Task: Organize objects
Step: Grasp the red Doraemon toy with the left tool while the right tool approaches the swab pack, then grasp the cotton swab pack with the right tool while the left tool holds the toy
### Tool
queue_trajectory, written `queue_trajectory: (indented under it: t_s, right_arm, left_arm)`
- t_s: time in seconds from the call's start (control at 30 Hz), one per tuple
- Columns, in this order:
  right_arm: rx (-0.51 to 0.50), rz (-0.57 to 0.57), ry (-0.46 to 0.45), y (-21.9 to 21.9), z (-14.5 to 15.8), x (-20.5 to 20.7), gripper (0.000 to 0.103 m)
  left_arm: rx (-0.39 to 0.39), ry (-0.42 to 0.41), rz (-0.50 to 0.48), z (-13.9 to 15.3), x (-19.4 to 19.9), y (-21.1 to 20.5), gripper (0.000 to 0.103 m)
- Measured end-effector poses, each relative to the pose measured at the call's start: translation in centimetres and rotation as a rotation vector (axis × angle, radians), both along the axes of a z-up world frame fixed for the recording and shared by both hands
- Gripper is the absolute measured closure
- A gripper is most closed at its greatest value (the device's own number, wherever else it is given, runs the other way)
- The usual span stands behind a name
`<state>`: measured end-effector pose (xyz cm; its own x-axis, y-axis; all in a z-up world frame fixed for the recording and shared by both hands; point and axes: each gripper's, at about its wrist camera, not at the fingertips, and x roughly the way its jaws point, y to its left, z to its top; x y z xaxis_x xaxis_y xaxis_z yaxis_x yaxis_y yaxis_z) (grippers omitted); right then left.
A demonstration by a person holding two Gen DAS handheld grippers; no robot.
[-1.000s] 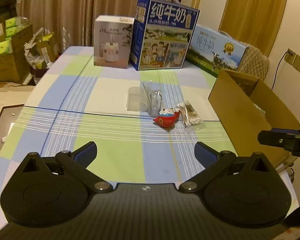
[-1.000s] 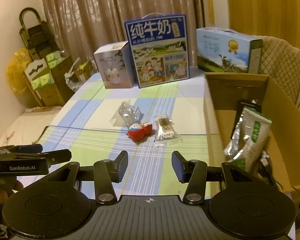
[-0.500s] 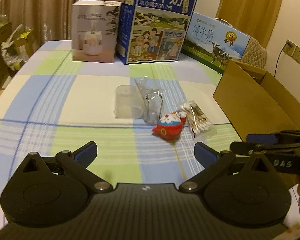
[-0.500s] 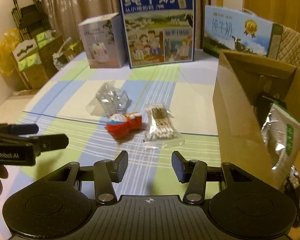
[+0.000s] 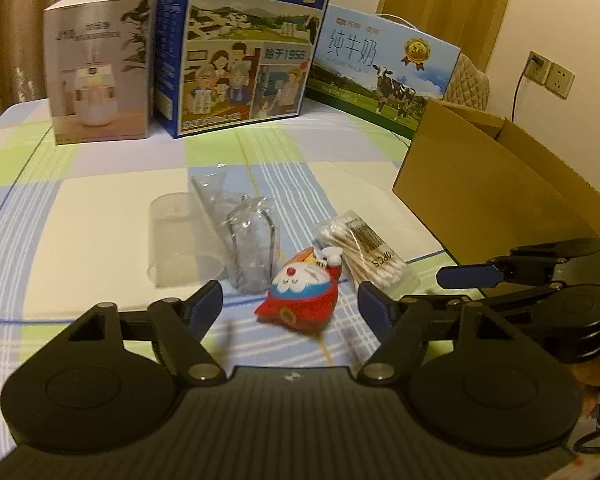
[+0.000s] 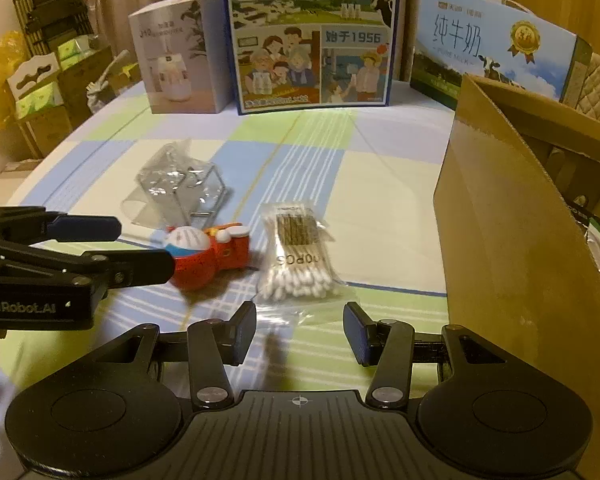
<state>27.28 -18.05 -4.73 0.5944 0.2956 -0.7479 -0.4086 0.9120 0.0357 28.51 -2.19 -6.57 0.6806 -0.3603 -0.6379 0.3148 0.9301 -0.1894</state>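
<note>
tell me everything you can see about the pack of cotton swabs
The pack of cotton swabs is a clear, crinkly plastic bag of wooden-stick swabs with white tips bunched at both ends and a dark printed label reading "0PCS". It lies flat on the checked tablecloth, just right of the red and blue toy, very close to it or perhaps touching, and left of the cardboard box. The open right gripper sits just short of it, not touching.

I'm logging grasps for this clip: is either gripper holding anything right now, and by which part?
Nothing is held. The left gripper and the right gripper both stand open and empty, short of the red toy and the cotton swab pack.
</note>
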Motion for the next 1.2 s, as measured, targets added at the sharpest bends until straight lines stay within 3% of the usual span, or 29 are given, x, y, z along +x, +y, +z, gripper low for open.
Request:
queue_trajectory:
  t_s: [0.37, 0.6, 0.67, 1.2]
  right_arm:
    - [0.004, -0.029, 0.001, -0.6, -0.6, 1.8, 0.057]
    - [0.016, -0.039, 0.01, -0.8, -0.7, 2.0, 0.057]
    - [0.018, -0.039, 0.011, -0.8, -0.6, 2.0, 0.057]
    - [0.041, -0.02, -0.019, -0.5, -0.4, 2.4, 0.057]
  left_arm:
    - [0.032, 0.002, -0.09, -1.2, 1.7, -1.6, 0.05]
    - [0.051, 0.008, -0.1, -1.7, 2.0, -2.0, 0.057]
    - [0.05, 0.01, -0.092, -1.7, 2.1, -1.8, 0.063]
    - [0.028, 0.045, -0.04, -1.4, 1.5, -0.4, 0.065]
